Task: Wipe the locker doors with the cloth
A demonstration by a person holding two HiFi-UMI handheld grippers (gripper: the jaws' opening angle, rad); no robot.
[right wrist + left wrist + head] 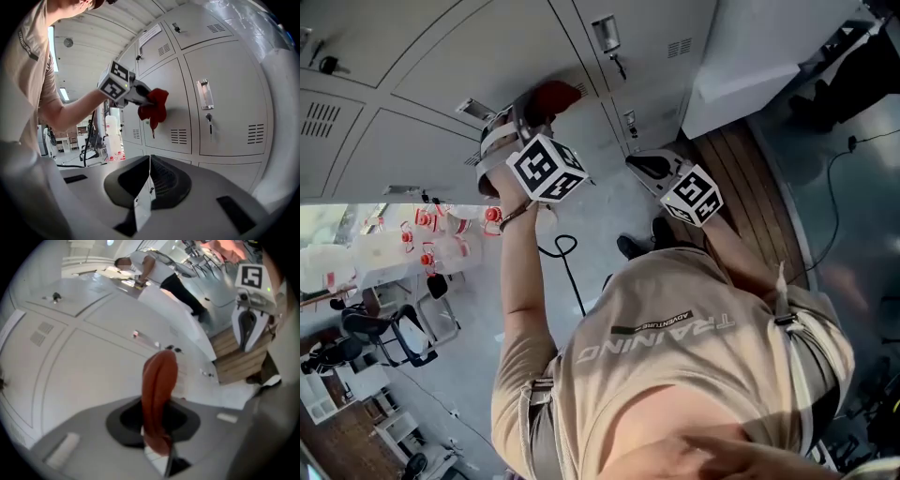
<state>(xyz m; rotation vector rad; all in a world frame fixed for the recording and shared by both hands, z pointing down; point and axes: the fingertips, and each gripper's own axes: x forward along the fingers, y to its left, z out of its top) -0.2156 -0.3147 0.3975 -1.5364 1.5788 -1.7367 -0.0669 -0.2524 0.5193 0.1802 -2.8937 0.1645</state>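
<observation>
Grey floor (600,220), lockers (487,66) standing on it beyond the right fingers (648,167), wooden slats (755,178) just right of those fingers, black cable loop (565,247) and dark shoes (630,246) just short of them, red-capped jugs (431,246) and chair (389,333) well to their left.
</observation>
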